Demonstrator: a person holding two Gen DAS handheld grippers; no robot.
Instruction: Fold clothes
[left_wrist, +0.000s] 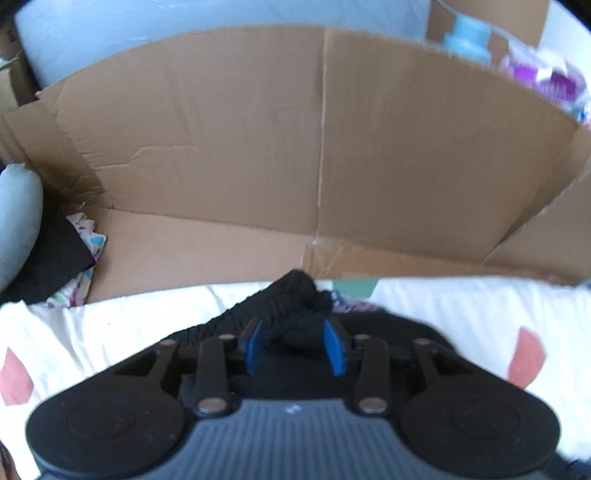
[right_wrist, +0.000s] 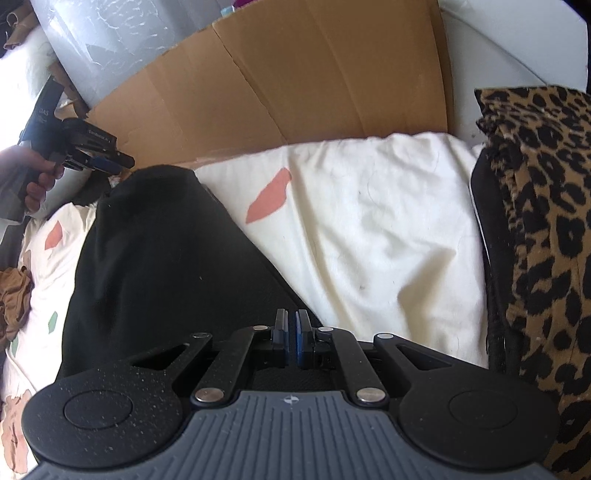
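Observation:
A black garment (right_wrist: 159, 266) lies spread lengthwise on a cream sheet (right_wrist: 388, 229) printed with pink and green shapes. My right gripper (right_wrist: 291, 317) is shut, its tips at the garment's near right edge; whether cloth is pinched between them does not show. In the left wrist view, my left gripper (left_wrist: 295, 339) stands open over the garment's bunched far end (left_wrist: 295, 291), black cloth lying loose between the blue pads (left_wrist: 255, 345). The right wrist view shows that left gripper (right_wrist: 110, 164) at the far left, held in a hand (right_wrist: 33, 177).
A flattened cardboard box (left_wrist: 295, 140) stands as a wall along the sheet's far side. A leopard-print garment (right_wrist: 546, 229) is piled at the right, a brown cloth (right_wrist: 14, 295) at the left. A grey pillow (left_wrist: 18, 221) and patterned cloth (left_wrist: 86, 236) lie beyond the left end.

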